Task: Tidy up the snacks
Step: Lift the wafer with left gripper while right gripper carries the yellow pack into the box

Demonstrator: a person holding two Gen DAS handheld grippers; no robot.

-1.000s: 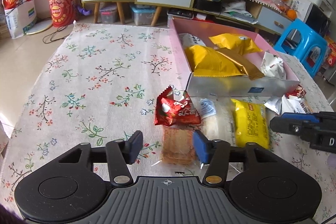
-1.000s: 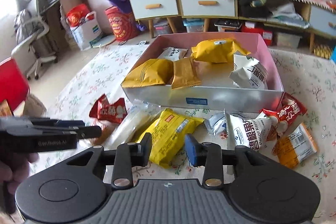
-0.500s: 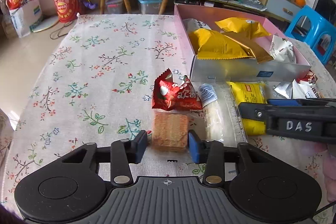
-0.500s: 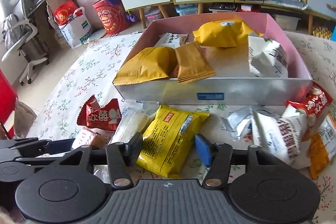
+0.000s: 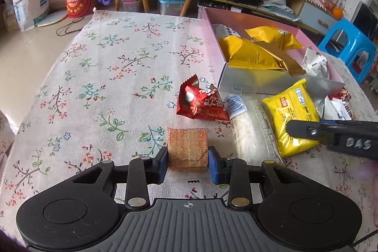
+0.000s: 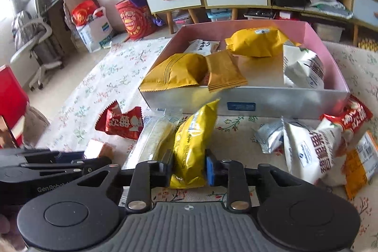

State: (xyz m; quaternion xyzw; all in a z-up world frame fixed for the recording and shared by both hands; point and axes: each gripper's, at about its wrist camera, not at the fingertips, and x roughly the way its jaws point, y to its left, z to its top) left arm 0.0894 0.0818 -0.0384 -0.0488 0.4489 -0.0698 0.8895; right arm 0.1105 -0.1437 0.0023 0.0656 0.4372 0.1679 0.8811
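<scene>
Left wrist view, lower centre — left gripper (image 5: 188, 163) jaws just closed on biscuit (image 5: 187, 148); right gripper (image 6: 188, 170) just clamped yellow pack (image 6: 192, 145), tilted up — both ready for box (image 6: 278, 103).

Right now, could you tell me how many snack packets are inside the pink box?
5: a white one at the back left, a yellow one at the back, two golden ones in front, a white one at right; others may be hidden.

Both wrist views look steeply down, close, sharing the pink box (image 5: 316, 49).
</scene>
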